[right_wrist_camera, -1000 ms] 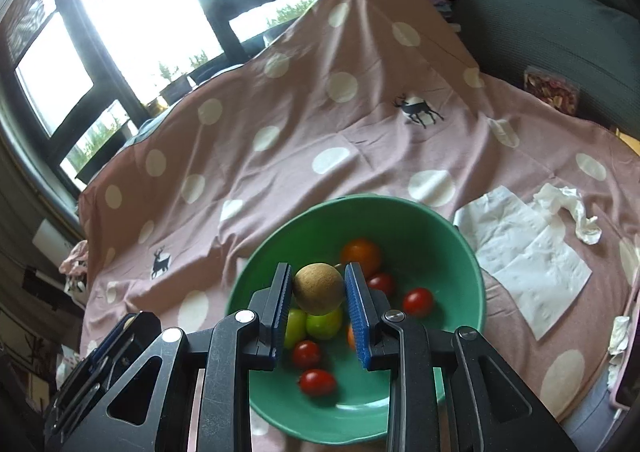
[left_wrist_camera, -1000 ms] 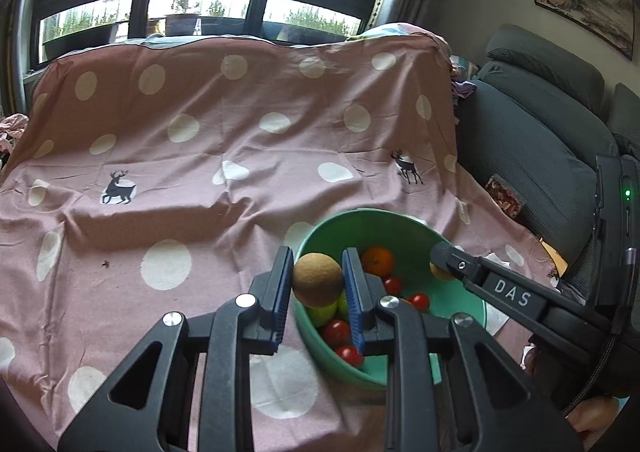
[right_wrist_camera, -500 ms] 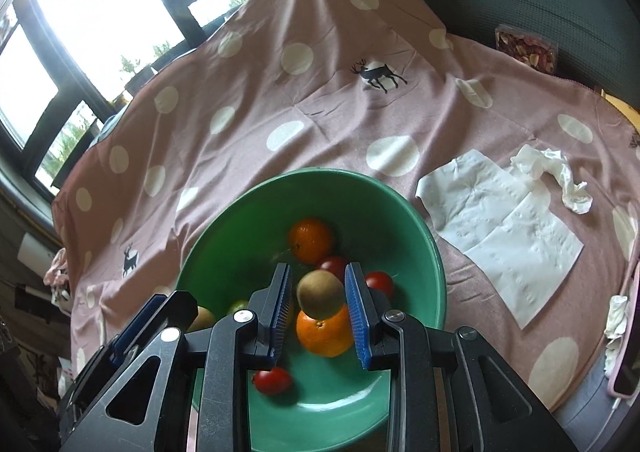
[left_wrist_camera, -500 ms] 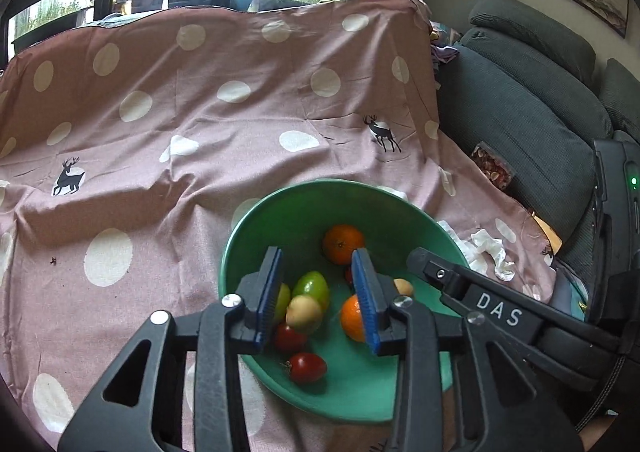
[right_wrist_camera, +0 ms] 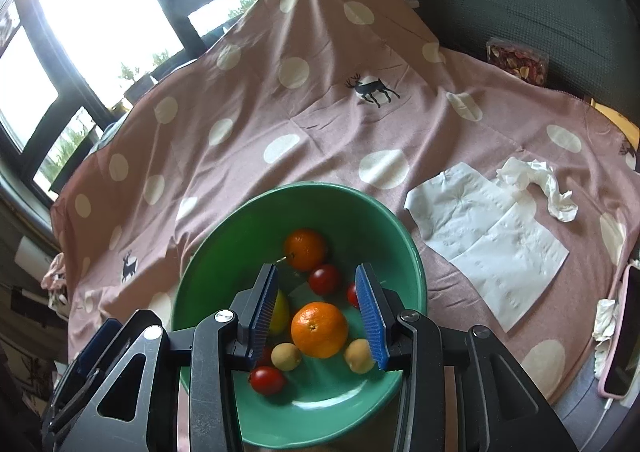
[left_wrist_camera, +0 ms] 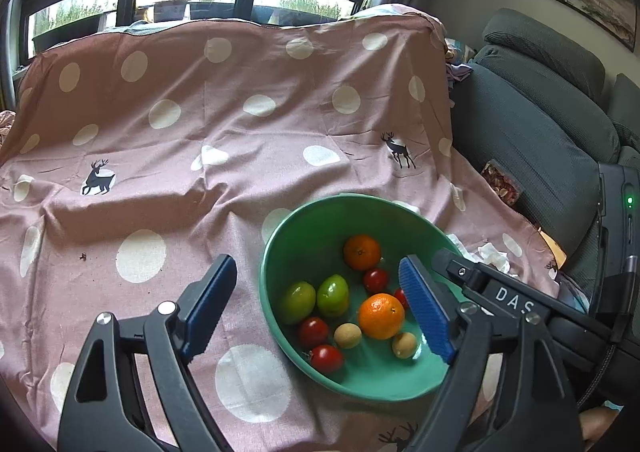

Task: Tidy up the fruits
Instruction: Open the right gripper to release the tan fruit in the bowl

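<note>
Your left claw (left_wrist_camera: 316, 304) is spreading wide above the green bowl (left_wrist_camera: 296, 228), its jaws opening with nothing gripped between them. Your right claw (right_wrist_camera: 316, 310) is narrower and also opening, its pads clear of the fruit beneath. The bowl sits on the pink dotted cloth (left_wrist_camera: 224, 123) at the table's near edge. Inside it, one orange (right_wrist_camera: 319, 329) lies at centre, another orange (right_wrist_camera: 306, 249) at twelve o'clock, and two small tan fruits (right_wrist_camera: 286, 356) at six.
</note>
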